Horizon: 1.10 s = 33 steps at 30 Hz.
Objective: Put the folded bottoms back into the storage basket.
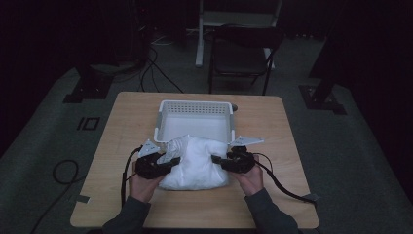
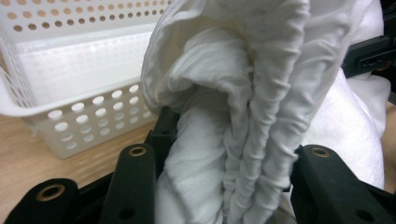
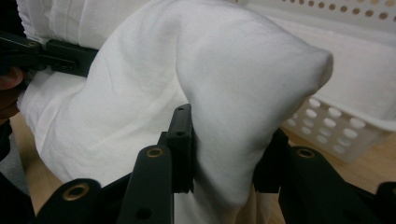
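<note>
On the wooden surface [image 1: 272, 146], the white cloth bundle [image 1: 197, 163] lies at the near middle, just before the empty basket [image 1: 195, 105], pinched by left tongs [image 1: 168, 160] and right tongs [image 1: 217, 159], so its lift into the basket likely remains.

white cloth [image 1: 197, 163], bunched (creased folds), pinched at both sides

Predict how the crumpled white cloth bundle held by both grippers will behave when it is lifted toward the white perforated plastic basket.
The crumpled white cloth bundle will probably sag and drape, since it bunches into soft folds where the left gripper is shut on it. It likely weighs little for its bulk. It seems unlikely to slip: the right gripper pinches a thick gather.
</note>
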Tool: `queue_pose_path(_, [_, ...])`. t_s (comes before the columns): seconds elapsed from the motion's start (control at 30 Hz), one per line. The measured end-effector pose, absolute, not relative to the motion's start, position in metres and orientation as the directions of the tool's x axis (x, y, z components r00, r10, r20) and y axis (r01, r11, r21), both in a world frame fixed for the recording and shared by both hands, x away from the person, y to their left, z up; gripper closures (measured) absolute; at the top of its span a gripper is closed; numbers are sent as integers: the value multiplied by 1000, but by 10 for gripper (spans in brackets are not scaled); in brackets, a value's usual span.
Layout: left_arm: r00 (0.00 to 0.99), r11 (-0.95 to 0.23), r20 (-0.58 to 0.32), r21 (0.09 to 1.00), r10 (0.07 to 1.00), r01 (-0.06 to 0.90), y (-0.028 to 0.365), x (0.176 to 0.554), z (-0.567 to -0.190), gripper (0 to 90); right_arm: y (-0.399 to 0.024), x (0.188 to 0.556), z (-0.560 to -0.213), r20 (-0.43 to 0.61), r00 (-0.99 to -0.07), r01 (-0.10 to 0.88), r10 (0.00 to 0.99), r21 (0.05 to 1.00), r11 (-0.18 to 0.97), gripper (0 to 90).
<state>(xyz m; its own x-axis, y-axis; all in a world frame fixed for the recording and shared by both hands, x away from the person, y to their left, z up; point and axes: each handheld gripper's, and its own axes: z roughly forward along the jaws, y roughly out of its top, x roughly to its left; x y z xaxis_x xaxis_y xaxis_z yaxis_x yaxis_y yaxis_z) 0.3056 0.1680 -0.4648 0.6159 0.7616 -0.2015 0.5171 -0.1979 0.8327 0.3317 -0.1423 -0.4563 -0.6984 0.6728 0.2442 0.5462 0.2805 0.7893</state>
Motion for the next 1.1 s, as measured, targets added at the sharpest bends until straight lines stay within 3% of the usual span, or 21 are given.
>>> queue_pose_path(0.83, [621, -177, -184, 863, 762, 472, 174, 320, -438, 576, -142, 348, -434, 262, -704, 523, 660, 820, 233, 663])
queue_pose_path(1.1, [625, -182, -172, 869, 761, 460, 172, 327, -431, 576, -141, 351, -426, 217, -700, 497, 680, 832, 246, 664])
